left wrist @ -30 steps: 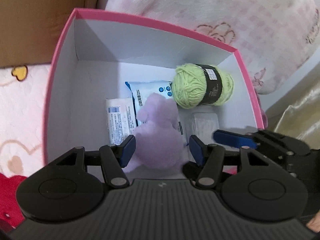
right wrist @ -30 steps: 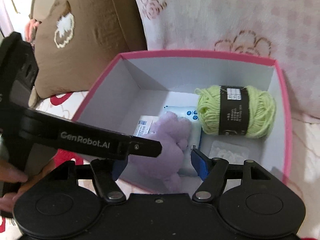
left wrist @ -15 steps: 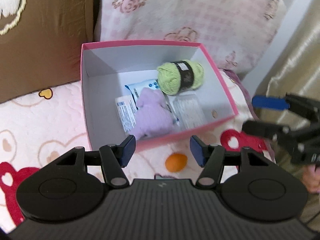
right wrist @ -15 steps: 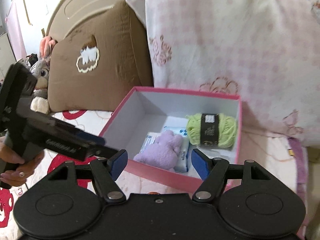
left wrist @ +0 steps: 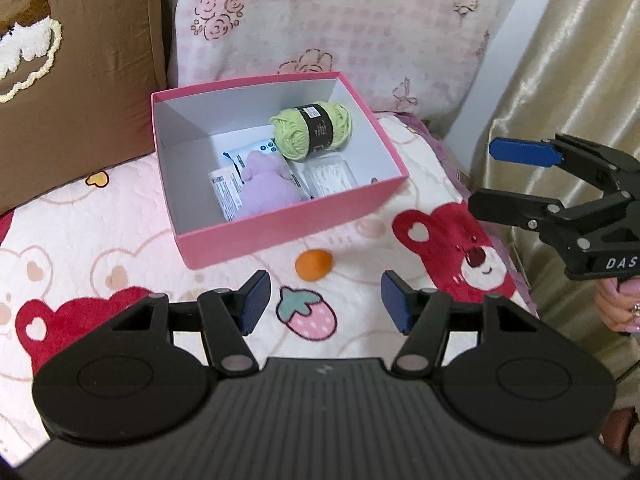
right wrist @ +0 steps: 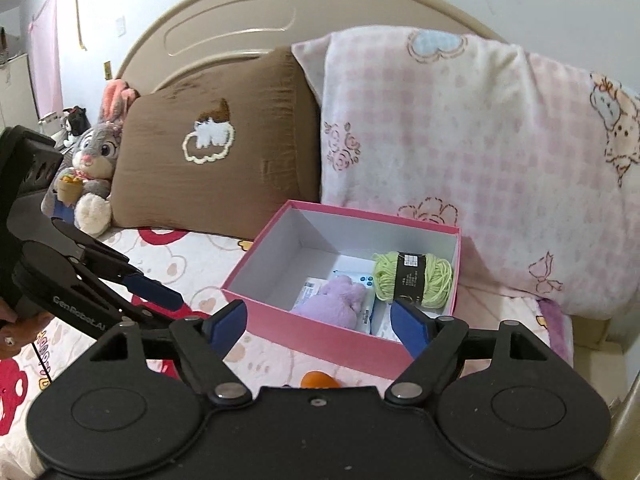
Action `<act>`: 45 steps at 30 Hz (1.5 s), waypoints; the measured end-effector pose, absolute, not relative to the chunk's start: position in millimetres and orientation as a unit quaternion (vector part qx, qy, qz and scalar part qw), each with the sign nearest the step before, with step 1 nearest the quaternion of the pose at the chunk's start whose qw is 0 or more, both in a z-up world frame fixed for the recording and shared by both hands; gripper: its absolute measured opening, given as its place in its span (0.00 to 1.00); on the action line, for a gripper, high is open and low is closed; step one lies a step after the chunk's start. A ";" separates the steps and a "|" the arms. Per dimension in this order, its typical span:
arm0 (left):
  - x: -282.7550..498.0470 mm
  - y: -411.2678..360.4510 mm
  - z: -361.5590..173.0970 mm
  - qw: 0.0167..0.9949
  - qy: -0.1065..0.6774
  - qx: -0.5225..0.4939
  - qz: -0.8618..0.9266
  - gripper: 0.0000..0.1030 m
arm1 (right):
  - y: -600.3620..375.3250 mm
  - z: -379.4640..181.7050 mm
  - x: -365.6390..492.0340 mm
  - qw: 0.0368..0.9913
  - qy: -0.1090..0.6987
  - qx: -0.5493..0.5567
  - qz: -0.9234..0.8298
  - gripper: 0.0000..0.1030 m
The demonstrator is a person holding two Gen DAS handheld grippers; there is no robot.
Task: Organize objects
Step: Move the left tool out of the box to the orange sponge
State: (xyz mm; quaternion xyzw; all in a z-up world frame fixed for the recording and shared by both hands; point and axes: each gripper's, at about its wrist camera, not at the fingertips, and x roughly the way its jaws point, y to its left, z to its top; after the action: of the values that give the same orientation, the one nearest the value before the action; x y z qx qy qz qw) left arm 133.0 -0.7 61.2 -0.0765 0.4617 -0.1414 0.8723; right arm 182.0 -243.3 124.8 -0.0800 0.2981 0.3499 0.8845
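A pink box [left wrist: 288, 232] [right wrist: 320, 334] stands open on the bed. Inside lie a purple plush toy [left wrist: 266, 188] [right wrist: 336, 300], a green yarn ball [left wrist: 312, 130] [right wrist: 414, 278], white wipe packets [left wrist: 224, 190] and a clear plastic pack [left wrist: 330, 174]. A small orange ball [left wrist: 314, 264] [right wrist: 318, 381] lies on the blanket in front of the box. My left gripper [left wrist: 324, 304] [right wrist: 132, 296] is open and empty, near the orange ball. My right gripper [right wrist: 320, 326] [left wrist: 496, 174] is open and empty, right of the box.
A brown pillow [right wrist: 216, 148] and a pink checked quilt [right wrist: 460, 152] lean behind the box. A grey rabbit plush [right wrist: 90, 168] sits at the far left. A beige curtain [left wrist: 560, 80] hangs on the right. The pink bear-print blanket [left wrist: 100, 240] covers the bed.
Both grippers have pulled back and up from the box. The purple plush, between the left fingers a second ago, lies in the box. The orange ball has come into view.
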 end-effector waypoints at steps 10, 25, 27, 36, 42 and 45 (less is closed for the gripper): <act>100.9 -7.6 66.8 0.868 0.470 -0.058 -0.152 0.60 | -241.5 128.4 143.1 0.880 0.290 -0.099 0.362 0.85; 90.6 -13.9 5.7 0.858 0.481 -0.097 -0.150 0.81 | -246.7 73.4 129.2 0.883 0.310 -0.114 0.333 0.96; 90.2 -12.2 -2.8 0.867 0.467 -0.107 -0.138 0.83 | -246.0 64.1 127.1 0.886 0.298 -0.135 0.329 0.96; 99.9 -6.3 -42.1 0.879 0.443 -0.144 -0.100 0.95 | -251.6 20.3 132.0 0.878 0.251 -0.167 0.371 0.96; 113.7 -18.9 -58.7 0.889 0.427 -0.132 -0.101 0.97 | -250.0 -12.7 156.1 0.880 0.270 -0.160 0.357 0.96; 115.7 -19.6 -64.4 0.898 0.403 -0.145 -0.101 0.97 | -250.3 -27.5 167.0 0.881 0.272 -0.138 0.362 0.96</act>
State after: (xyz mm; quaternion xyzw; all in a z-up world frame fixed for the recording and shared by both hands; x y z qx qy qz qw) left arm 115.7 -19.6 -64.4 -0.1452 0.4027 -0.1011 0.8981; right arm 167.0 -250.3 -27.5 -0.1384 0.2720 0.3620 0.8808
